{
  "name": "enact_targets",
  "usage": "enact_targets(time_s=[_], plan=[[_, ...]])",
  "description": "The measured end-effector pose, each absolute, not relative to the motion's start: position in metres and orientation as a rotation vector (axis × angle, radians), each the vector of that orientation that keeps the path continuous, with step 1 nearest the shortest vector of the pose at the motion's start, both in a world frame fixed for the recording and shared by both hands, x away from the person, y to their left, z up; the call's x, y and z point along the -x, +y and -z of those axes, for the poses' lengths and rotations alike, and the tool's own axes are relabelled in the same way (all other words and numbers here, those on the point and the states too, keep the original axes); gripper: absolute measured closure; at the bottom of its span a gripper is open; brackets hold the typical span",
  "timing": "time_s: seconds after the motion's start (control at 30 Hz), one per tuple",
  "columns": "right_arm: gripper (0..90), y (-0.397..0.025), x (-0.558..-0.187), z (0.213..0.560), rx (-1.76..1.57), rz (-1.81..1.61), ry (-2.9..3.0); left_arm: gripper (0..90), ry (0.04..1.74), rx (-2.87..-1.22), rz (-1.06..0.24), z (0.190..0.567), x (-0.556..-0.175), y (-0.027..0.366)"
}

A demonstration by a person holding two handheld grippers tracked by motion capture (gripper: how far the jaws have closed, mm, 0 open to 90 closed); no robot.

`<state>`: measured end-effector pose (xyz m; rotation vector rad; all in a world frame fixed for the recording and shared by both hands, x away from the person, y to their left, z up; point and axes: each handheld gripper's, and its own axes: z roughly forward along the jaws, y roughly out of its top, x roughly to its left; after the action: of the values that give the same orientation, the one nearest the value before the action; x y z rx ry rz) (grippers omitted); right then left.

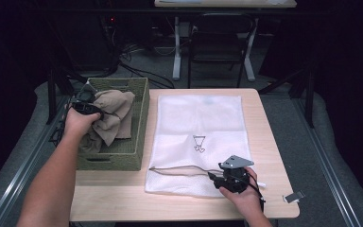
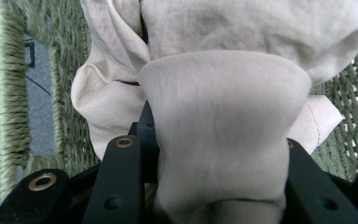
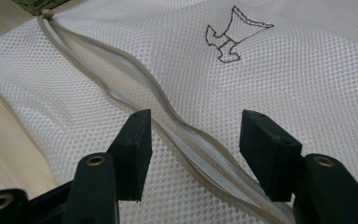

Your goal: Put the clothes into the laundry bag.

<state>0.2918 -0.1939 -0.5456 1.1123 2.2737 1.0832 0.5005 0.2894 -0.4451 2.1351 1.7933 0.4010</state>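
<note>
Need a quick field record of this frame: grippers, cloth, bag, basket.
left gripper: shut on cloth, over the basket
right gripper: open, jaws either side of the zipper, low over the bag
cloth: beige, bunched, partly in the basket, a fold clamped between the left jaws
bag: white mesh, flat on the table, small drawn mark at its centre
zipper: runs along the bag's near end; open or closed cannot tell
basket: green woven, on the table's left side, next to the bag
table: light wood

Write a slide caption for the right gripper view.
Right gripper, jaws open, straddles the zipper of a white mesh laundry bag on the table.
</note>
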Motion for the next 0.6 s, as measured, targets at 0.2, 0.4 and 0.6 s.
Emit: enact_targets(time_s=[0.2, 0.4, 0.6], plan=[[43.9, -0.194, -0.291, 0.545, -1.114, -1.087, 2.276, 63.0, 1.779, -2.129, -0.412, 0.433, -0.498, 0.289], [44.0, -0.193, -0.291, 0.546, -1.108, -1.086, 2.28, 62.9, 1.757, -2.123, -0.425, 0.419, -0.494, 0.288], [44.0, -0.192, -0.29, 0.545, -1.104, -1.086, 2.279, 62.9, 1.739, -2.118, -0.429, 0.406, -0.488, 0.285]])
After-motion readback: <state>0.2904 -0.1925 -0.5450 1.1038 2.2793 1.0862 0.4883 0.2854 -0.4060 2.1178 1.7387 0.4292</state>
